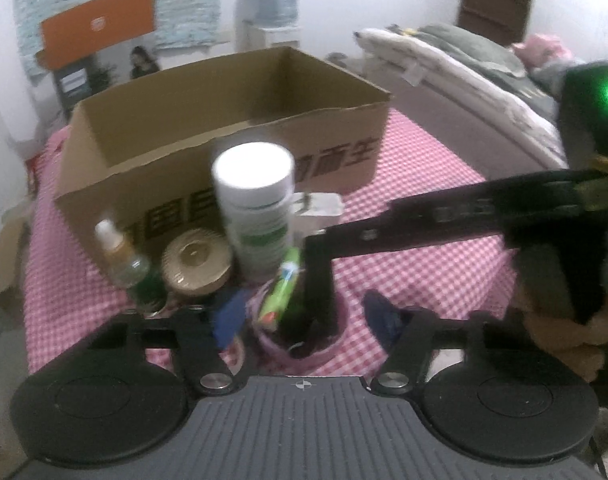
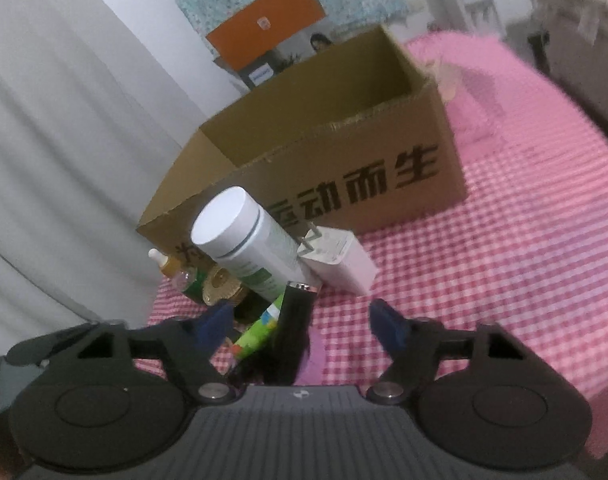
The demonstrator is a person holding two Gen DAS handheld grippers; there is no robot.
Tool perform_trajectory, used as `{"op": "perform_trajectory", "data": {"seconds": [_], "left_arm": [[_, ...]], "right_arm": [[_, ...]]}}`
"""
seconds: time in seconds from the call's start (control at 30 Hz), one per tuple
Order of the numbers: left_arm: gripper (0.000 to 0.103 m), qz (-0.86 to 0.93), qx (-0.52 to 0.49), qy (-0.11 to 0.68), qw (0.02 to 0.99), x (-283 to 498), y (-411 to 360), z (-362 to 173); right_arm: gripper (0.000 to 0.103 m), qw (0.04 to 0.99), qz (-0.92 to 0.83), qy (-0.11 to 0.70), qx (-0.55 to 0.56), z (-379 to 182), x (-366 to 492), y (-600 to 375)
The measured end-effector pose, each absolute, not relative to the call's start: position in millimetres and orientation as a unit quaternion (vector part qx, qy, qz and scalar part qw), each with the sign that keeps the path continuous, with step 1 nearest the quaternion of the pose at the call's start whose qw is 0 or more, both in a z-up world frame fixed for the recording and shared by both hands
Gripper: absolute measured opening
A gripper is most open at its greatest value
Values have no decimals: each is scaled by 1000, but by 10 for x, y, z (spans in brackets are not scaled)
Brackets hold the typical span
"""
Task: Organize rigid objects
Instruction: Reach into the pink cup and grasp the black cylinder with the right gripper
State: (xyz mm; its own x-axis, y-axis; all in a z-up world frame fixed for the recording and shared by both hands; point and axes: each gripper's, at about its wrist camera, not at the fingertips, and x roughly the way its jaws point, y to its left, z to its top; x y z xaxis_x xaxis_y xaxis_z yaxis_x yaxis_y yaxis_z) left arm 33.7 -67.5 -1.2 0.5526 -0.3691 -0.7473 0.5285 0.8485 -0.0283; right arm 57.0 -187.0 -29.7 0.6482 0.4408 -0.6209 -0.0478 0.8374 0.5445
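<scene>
In front of the cardboard box (image 1: 224,136), on the pink checked cloth (image 1: 423,184), a little cluster of bottles and oddments stands close together. Furthest left of the box's near wall is a small dropper bottle (image 1: 122,254) with a white tip, and just beside it a round gold-lidded jar (image 1: 196,264). Next comes the tall white bottle (image 1: 256,204) with a green label, standing upright against the box front and hiding part of its printed characters. To the right of that bottle, still close to the box, lies a white plug adapter (image 2: 339,260) with its prongs pointing toward the box. Nearer than these, a pink cup (image 1: 304,336) holds a green tube (image 1: 282,292) and a dark object I cannot name. The left gripper (image 1: 304,320) tilts down toward the cup, its jaws partly spread on either side of it, the blue pads (image 1: 228,320) apparently clear of its wall, though the blur leaves that unsure. From the box's right, the right gripper (image 2: 300,328) slants down into the same cup, one black finger (image 1: 319,280) reaching into its mouth; its jaws stand fairly wide with the dark object and green tube between them, nothing visibly clamped. A gloved hand (image 1: 563,320) grips its handle.
</scene>
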Motion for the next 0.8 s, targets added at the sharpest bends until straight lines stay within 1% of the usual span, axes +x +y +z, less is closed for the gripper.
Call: {"op": "perform_trajectory", "data": {"seconds": [0.03, 0.1, 0.17, 0.2, 0.23, 0.3, 0.37, 0.7, 0.77, 0.8], "left_arm": [[54, -262, 105, 398, 873, 352, -707, -19], [50, -269, 112, 399, 870, 377, -758, -35], [44, -273, 115, 400, 867, 409, -800, -54], [40, -275, 115, 402, 866, 423, -817, -68], [36, -277, 115, 405, 864, 442, -830, -84], [30, -279, 115, 413, 859, 477, -844, -112], [29, -280, 115, 419, 856, 509, -860, -137], [29, -267, 134, 435, 849, 598, -929, -224], [26, -266, 140, 429, 852, 571, -940, -228], [22, -263, 144, 424, 855, 559, -939, -229]], "right_arm": [[67, 868, 144, 398, 259, -350, 620, -1871], [65, 861, 152, 401, 273, -418, 690, -1873], [58, 855, 162, 403, 284, -470, 754, -1865], [56, 853, 167, 403, 287, -487, 779, -1857], [53, 851, 171, 404, 290, -503, 803, -1853], [38, 847, 176, 407, 294, -541, 856, -1846], [24, 841, 178, 414, 299, -581, 900, -1856], [23, 850, 196, 396, 289, -477, 794, -1919], [23, 853, 199, 391, 284, -468, 804, -1884], [23, 854, 200, 389, 282, -453, 787, -1883]]}}
